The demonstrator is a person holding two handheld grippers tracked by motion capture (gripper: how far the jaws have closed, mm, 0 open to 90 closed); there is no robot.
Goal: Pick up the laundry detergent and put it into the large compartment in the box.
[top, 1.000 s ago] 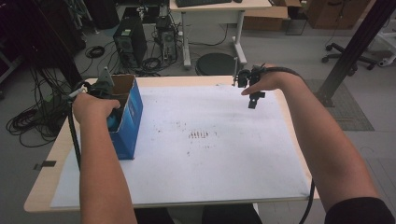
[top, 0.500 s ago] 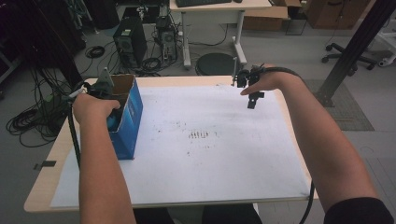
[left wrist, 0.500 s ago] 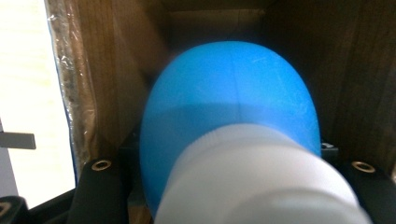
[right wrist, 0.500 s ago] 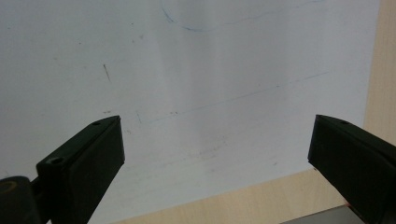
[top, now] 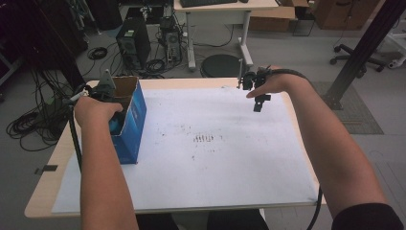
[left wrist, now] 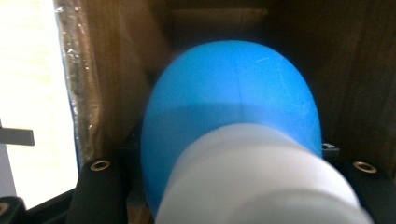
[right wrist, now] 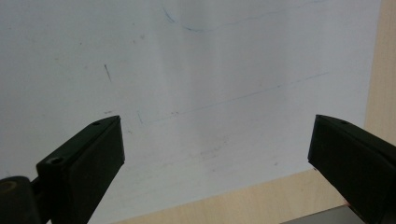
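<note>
A: Where's the blue bottle [left wrist: 233,102]?

B: Down inside the open blue box [top: 135,125], at the left end of the white sheet [top: 215,143]. Clamped in the left gripper [top: 107,98], jaws closed tight on it, though just eased open a touch.

A: Pointing which way?

B: Rounded blue base deeper into the box, white cap [left wrist: 261,182] back toward the gripper; long axis along the jaws.

A: And the right gripper [top: 258,98]?

B: Well apart from the box, over the sheet's far right corner, jaws wide, holding nothing.
</note>
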